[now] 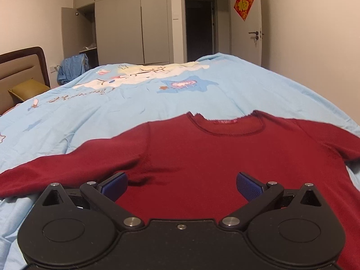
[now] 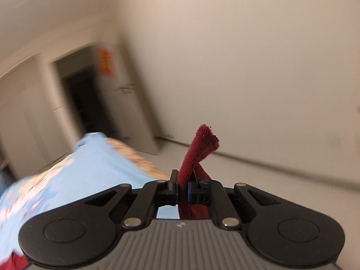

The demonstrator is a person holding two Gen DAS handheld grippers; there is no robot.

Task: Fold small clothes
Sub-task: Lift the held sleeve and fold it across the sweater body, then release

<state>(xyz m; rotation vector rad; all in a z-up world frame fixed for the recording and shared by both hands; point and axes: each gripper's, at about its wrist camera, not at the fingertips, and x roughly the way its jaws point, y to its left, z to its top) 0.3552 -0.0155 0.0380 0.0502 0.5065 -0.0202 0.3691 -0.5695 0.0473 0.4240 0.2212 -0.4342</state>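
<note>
Garment: dark red long-sleeved knit top [image 1: 202, 157] lying flat, front up, on the bed; round neckline at the far end, a red label visible inside the collar.
Sleeves: one sleeve runs out flat toward the left edge of the left wrist view; the other extends right and leaves the frame.
Support surface: light blue printed bed cover [image 1: 112, 103] with cartoon figures and star shapes; it carries the garment and shows some creases.
Left gripper [image 1: 181, 185]: black two-finger unit with blue textured pads [image 1: 114, 185]; fingers spread wide, released, holding nothing. It sits over the lower body of the top. Contact with the fabric cannot be determined.
Right gripper [image 2: 182, 190]: black linkage on a grey ribbed housing; fingers clenched on a bunched strip of the same dark red knit fabric [image 2: 198, 150], which sticks up past the fingertips with its ribbed edge showing.
Right-side view: tilted and motion-blurred; the blue cover shows at lower left, with wall and floor beyond.
Room, far end: grey wardrobe [image 1: 126, 22] with one door open, a dark open doorway [image 1: 199, 27], a white door with a handle.
Wall decoration: red diamond-shaped paper ornament [image 1: 243, 3].
Bed head: brown-framed padded headboard [image 1: 20, 72] at left, with an olive cushion [image 1: 29, 88] below it.
Other: blue cloth item [image 1: 72, 67] hanging near the wardrobe.
</note>
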